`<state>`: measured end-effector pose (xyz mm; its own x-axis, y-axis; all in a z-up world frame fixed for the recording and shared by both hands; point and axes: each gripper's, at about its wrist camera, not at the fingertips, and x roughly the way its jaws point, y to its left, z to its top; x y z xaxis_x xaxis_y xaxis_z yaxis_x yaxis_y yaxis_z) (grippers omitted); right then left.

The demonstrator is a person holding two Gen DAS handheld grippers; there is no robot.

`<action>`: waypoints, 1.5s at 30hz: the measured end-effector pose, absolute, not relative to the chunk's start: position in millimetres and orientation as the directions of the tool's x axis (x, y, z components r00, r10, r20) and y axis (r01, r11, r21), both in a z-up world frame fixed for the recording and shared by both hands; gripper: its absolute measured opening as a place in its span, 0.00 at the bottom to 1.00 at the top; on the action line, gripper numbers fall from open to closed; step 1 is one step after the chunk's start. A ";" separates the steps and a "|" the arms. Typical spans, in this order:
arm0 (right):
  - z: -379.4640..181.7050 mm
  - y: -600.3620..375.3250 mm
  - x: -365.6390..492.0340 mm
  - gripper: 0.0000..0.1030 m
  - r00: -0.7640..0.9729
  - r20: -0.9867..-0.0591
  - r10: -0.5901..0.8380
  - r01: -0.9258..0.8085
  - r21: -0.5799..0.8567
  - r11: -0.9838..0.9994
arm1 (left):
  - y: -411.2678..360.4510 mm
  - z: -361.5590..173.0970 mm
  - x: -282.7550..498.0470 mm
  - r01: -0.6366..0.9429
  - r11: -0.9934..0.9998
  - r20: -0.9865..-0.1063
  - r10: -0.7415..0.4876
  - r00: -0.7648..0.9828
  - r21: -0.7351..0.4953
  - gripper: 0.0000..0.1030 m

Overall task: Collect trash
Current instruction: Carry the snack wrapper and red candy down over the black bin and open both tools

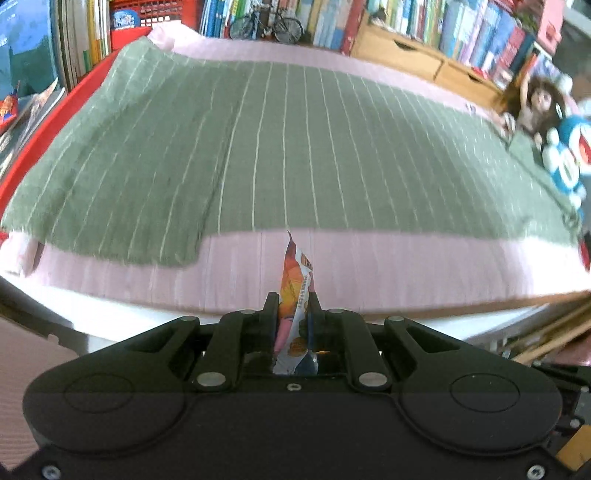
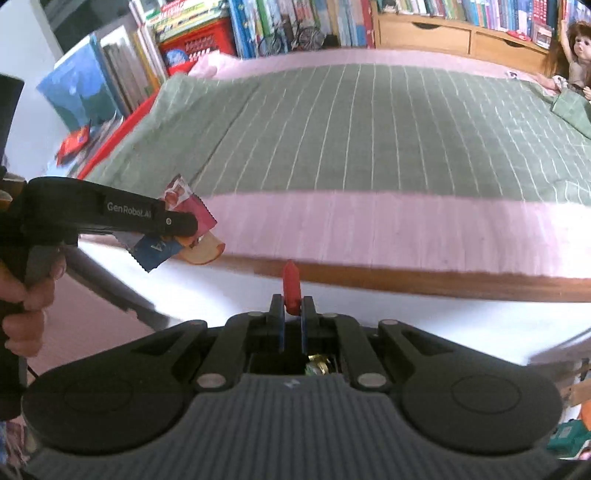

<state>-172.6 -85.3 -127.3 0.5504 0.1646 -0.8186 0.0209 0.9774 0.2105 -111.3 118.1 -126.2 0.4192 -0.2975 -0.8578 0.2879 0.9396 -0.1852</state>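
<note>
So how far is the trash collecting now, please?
Done: the green blanket shows no litter. In hand: the left gripper is shut on a colourful snack wrapper, and the right gripper is shut on a small red piece. Left: dropping both; no bin is in view.

A blanket point(image 1: 295, 147) lies spread across a bed point(image 1: 369, 266), with bookshelves point(image 1: 461, 29) behind it along the top of the frame. A doll point(image 1: 535, 103) and a plush toy point(image 1: 569, 155) sit at the bed's right edge, while a wrapper point(image 1: 297, 295) stands at bottom centre.
</note>
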 end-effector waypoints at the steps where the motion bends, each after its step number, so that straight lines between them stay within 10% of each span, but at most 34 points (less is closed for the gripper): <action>1: -129.2 -84.3 -175.7 0.10 0.546 -0.822 0.162 0.021 0.207 0.978 | 118.0 -130.2 -117.2 0.290 0.939 -0.863 -0.296 0.410 -0.184 0.12; 34: -328.5 -71.6 -212.5 0.11 0.428 -0.890 0.159 0.122 0.231 0.965 | 128.0 -357.9 -189.6 0.298 0.936 -0.941 -0.257 0.220 -0.186 0.14; 45: -365.1 -69.7 -222.7 0.58 0.448 -0.884 0.136 0.131 0.216 0.968 | 118.6 -398.0 -192.8 0.344 0.925 -0.946 -0.245 0.211 -0.162 0.51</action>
